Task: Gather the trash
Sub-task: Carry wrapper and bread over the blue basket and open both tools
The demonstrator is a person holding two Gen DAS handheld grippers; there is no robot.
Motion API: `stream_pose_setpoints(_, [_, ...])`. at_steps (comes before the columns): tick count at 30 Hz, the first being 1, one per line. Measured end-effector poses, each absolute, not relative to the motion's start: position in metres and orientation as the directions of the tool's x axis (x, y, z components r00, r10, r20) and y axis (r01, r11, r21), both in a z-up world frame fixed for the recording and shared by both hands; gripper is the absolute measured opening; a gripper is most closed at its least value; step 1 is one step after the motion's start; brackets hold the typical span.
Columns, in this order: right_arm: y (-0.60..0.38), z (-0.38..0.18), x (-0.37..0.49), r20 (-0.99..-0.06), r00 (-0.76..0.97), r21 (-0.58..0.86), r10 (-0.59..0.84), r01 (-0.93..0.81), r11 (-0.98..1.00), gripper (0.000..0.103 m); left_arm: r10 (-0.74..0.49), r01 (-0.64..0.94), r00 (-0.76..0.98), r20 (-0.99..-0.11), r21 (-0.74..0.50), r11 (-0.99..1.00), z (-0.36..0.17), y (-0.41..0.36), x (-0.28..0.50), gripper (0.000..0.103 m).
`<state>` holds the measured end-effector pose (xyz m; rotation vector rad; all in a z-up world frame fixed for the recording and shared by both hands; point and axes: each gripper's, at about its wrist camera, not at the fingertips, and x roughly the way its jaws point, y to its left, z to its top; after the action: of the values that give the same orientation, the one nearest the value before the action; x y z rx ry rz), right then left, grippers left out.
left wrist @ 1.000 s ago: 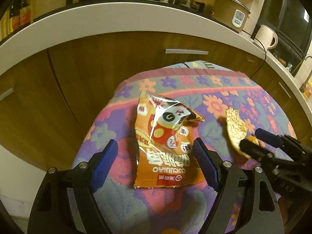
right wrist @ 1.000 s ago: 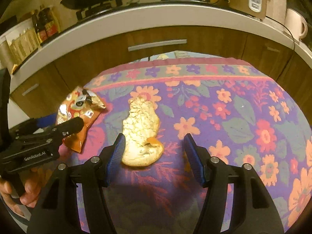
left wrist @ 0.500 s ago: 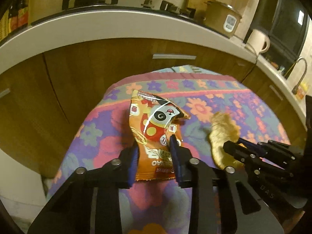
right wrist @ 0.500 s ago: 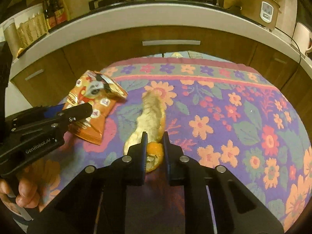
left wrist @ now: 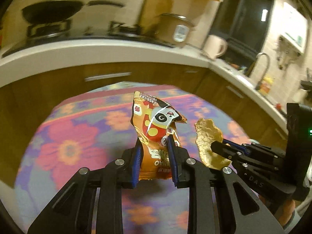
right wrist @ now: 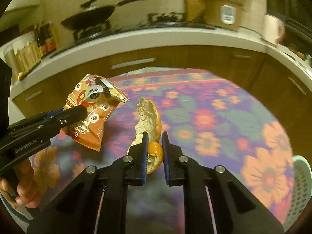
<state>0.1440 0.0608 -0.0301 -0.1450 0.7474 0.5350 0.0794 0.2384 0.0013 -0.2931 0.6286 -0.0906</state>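
Observation:
My left gripper (left wrist: pixel 154 142) is shut on an orange snack bag (left wrist: pixel 156 124) with a panda print and holds it lifted above the floral tablecloth (left wrist: pixel 66 148). My right gripper (right wrist: pixel 154 136) is shut on a piece of orange peel (right wrist: pixel 150 120) and holds it above the cloth. The peel also shows in the left wrist view (left wrist: pixel 209 142), to the right of the bag. The bag and left gripper show in the right wrist view (right wrist: pixel 93 109), to the left of the peel.
A white perforated basket (right wrist: pixel 300 191) sits at the lower right edge of the table. Behind the table run wooden cabinets (left wrist: pixel 58 81) under a white counter with a wok (left wrist: pixel 52 13), a rice cooker (left wrist: pixel 173 31) and a jug (left wrist: pixel 214 45).
Both grippers closed from open, the left on the snack bag and the right on the peel. Both then lifted their items off the cloth.

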Motion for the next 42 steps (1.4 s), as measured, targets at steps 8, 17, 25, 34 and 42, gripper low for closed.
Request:
stream_pose_setpoints(8, [-0.060, -0.008, 0.136, -0.633, 0.700, 0.094, 0.331, -0.355, 0.930, 0.011, -0.299, 0.151, 0.785, -0.543, -0.300, 0.942, 0.009, 0.134, 0.100, 0.023])
stream_pose_setpoints(17, [-0.200, -0.009, 0.129, -0.638, 0.736, 0.158, 0.228, -0.165, 0.974, 0.011, -0.430, 0.319, 0.716, -0.550, -0.291, 0.902, 0.009, 0.008, 0.124, 0.023])
stream_pose_setpoints(25, [-0.276, -0.016, 0.121, -0.634, 0.755, 0.197, 0.166, -0.050, 0.979, 0.011, -0.487, 0.409, 0.658, -0.574, -0.270, 0.872, 0.001, -0.071, 0.137, 0.023])
stream_pose_setpoints(34, [-0.322, -0.039, 0.128, -0.673, 0.727, 0.229, 0.135, 0.031, 0.973, 0.011, -0.503, 0.451, 0.589, -0.633, -0.259, 0.854, -0.023, -0.135, 0.155, 0.023])
stream_pose_setpoints(42, [-0.335, -0.054, 0.142, -0.699, 0.703, 0.244, 0.132, 0.061, 0.968, 0.011, -0.498, 0.458, 0.554, -0.667, -0.255, 0.851, -0.040, -0.154, 0.173, 0.024])
